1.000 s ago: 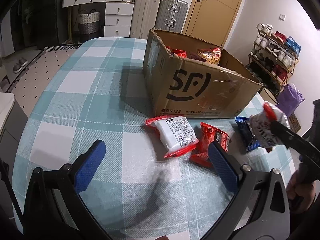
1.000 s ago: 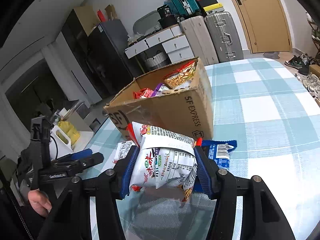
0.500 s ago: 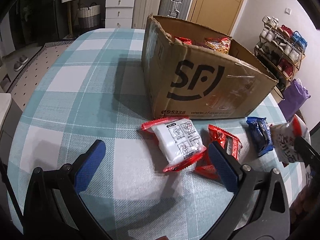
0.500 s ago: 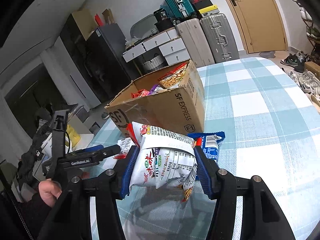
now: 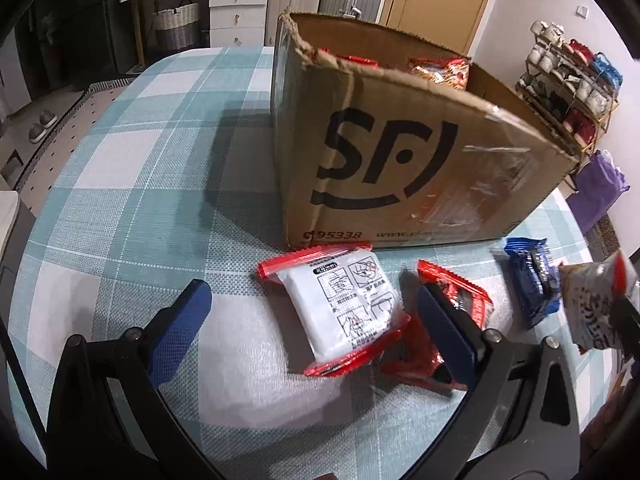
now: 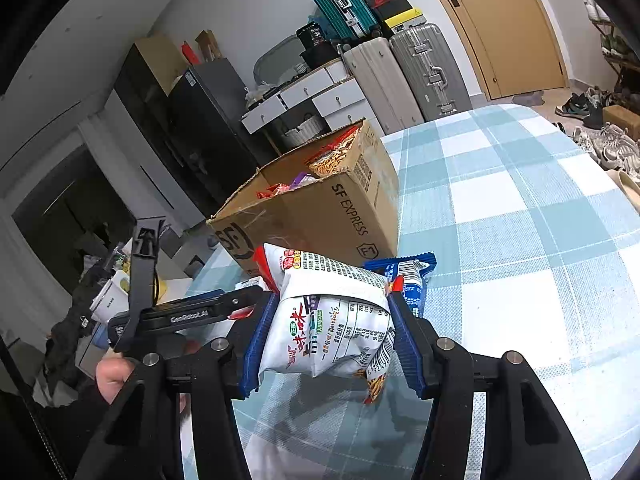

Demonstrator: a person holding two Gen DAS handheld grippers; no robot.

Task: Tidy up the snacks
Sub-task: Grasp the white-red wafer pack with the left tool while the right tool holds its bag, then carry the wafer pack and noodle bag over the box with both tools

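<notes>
checked table (image 5: 120, 168) | left claw (image 5: 316, 320) spread | right claw (image 6: 326, 332) clamps white snack bag (image 6: 328, 320)

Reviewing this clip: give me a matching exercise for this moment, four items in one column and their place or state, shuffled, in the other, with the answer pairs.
Items:
1. white snack bag
2. white-and-red packet
3. blue packet
4. cardboard box

States:
A. stands open on the checked tablecloth, snacks inside
B. lies flat between the open left gripper's fingers
C. clamped in the right gripper, off the table
D. lies on the cloth near the box's corner

Pairs: 1-C, 2-B, 3-D, 4-A
</notes>
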